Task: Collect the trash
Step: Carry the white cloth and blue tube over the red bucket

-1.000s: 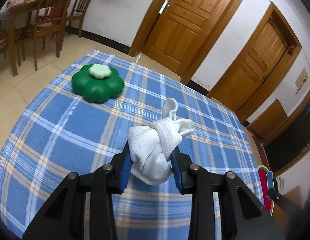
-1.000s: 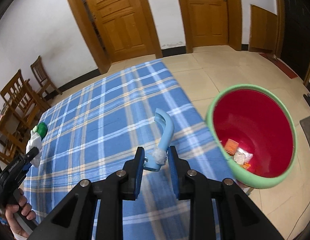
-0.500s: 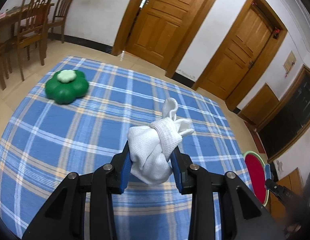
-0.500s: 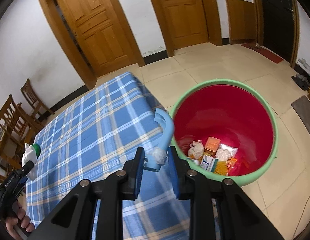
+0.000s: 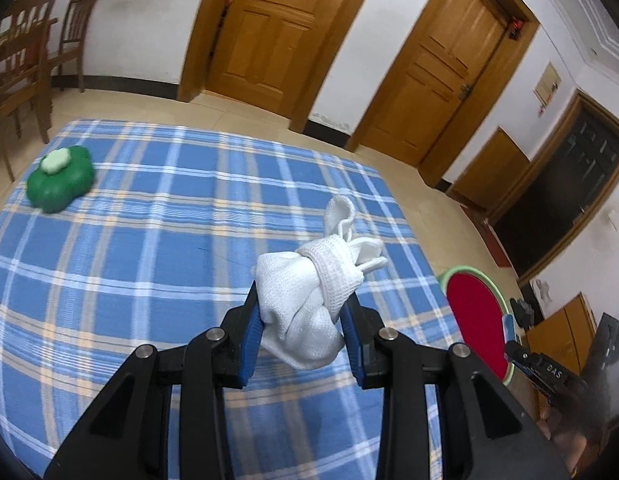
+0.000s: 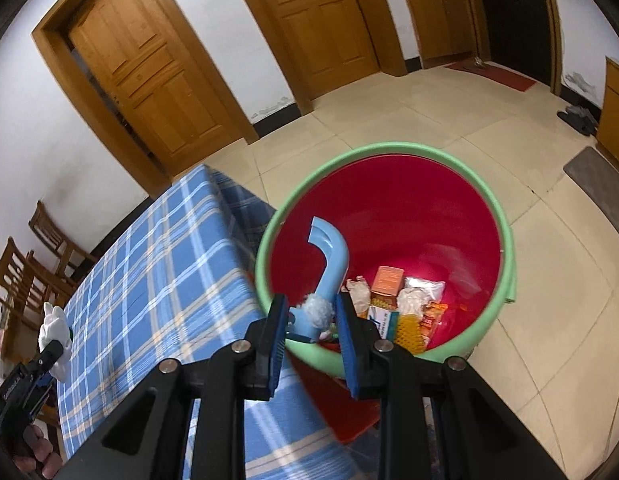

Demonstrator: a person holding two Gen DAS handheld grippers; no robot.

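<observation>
Trash is hanging in both grippers: the left gripper (image 5: 303, 322) is clamping a white cloth (image 5: 309, 300) above the checked surface (image 5: 149, 240), while the right gripper (image 6: 311, 334) is pinching a blue tube (image 6: 329, 264) over the red bin (image 6: 489, 200), among wrappers (image 6: 405, 304).

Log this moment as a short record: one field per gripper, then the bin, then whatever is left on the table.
left gripper: shut on knotted white cloth bundle, above the blue plaid tablecloth
right gripper: shut on curved light-blue plastic piece with white fluff, at the near rim of the bin
bin: red bucket with green rim on the tiled floor beside the table; holds packets and wrappers
left on table: green flower-shaped plastic container, far corner
</observation>
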